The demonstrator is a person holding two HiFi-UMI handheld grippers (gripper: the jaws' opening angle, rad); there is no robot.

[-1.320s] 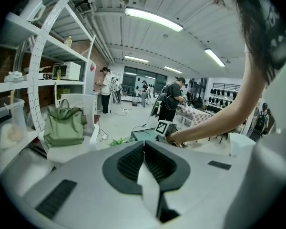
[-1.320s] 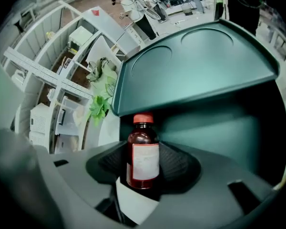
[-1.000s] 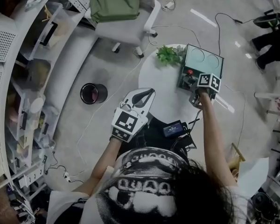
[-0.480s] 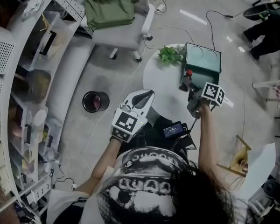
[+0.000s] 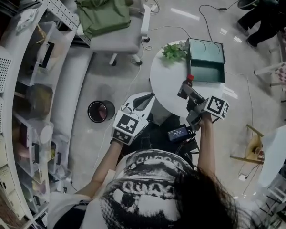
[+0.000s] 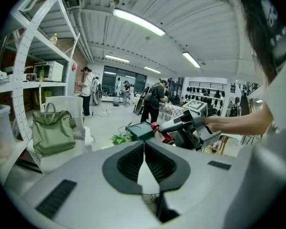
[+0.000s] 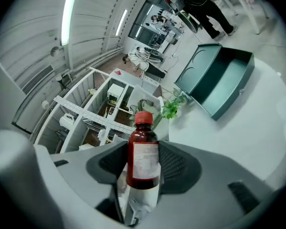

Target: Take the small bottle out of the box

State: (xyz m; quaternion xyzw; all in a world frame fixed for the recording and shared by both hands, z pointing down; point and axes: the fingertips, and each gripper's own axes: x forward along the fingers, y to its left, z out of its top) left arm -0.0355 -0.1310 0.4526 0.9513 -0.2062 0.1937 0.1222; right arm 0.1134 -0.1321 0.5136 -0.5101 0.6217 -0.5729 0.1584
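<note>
Small bottle clear of the box, gripped over the table.

The round white table (image 5: pixel 164 87) carries the teal box (image 5: pixel 207 61), which lies open with its hollow toward the person, likely so it can be reached from the front. The left gripper (image 5: pixel 144 98), jaws pressed together on nothing, hangs off the table's near edge, apparently to keep out of the way. The right gripper (image 5: pixel 186 89) has its jaws clamped on the small bottle (image 7: pixel 143 151), upright with its red cap up, above the table near the box.
</note>
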